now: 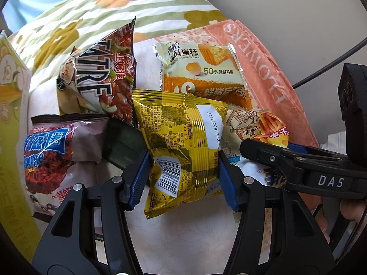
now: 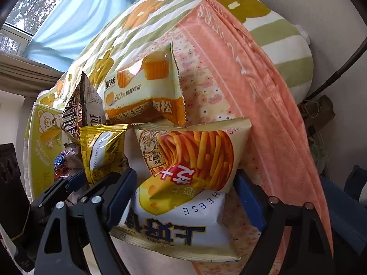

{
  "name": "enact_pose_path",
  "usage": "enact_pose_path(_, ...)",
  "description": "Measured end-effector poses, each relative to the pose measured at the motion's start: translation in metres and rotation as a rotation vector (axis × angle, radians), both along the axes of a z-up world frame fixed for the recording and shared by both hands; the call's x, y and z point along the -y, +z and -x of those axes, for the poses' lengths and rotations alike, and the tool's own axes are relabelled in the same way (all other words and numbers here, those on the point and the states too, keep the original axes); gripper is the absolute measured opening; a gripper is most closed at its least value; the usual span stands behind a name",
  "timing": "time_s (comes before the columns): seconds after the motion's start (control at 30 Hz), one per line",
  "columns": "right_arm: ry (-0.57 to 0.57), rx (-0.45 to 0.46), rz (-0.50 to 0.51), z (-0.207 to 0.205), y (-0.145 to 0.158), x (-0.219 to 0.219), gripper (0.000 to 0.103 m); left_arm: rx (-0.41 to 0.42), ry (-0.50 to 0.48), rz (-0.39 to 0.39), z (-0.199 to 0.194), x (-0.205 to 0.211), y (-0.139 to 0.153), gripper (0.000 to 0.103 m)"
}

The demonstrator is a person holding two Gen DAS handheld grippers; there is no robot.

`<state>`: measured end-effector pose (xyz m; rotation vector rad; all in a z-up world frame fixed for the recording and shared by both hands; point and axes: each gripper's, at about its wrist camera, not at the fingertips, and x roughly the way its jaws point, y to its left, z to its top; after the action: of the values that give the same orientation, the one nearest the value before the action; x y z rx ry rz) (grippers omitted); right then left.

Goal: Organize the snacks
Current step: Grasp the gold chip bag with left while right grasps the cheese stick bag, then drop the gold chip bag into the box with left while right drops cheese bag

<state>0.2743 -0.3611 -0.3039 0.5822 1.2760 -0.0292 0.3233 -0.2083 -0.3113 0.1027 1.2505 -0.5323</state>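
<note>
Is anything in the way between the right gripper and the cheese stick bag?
Nothing visible is in the way. The cheese stick bag already sits between the right gripper and its blue fingers, with no other snack across the gap. The yellow packet lies off to one side, in the left gripper.

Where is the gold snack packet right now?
In the left wrist view the gold snack packet sits centre frame, pinched in the left claw, between the purple sponge-cake packet and the cheese-stick bag.

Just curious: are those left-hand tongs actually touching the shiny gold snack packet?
Touching. The left wrist view shows the left tongs with both blue pads pressed into the crinkled gold foil packet.
</note>
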Motion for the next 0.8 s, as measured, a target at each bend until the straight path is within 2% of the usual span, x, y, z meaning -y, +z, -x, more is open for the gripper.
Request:
enact_pose_path(0.07, 0.003, -0.006, -0.009, 0.0, -0.002, 0.0, 0.076, 0.008, 0.0, -0.006, 0.002, -0.001, 0.001, 0.053)
enact_pose_path(0.23, 0.024, -0.012, -0.009, 0.002, -0.003, -0.002, 0.058, 0.012, 0.015, -0.006, 0.006, -0.006, 0.004, 0.053)
enact_pose_path(0.57, 0.049, 0.02, 0.003, 0.017, 0.012, -0.002, 0.051, 0.038, 0.04, -0.01, 0.019, -0.01, 0.019, 0.053)
enact_pose_path(0.8, 0.088, 0.094, 0.032, 0.03, 0.043, 0.001, 0.051, 0.082, 0.078, 0.003, 0.032, -0.017, 0.046, 0.053)
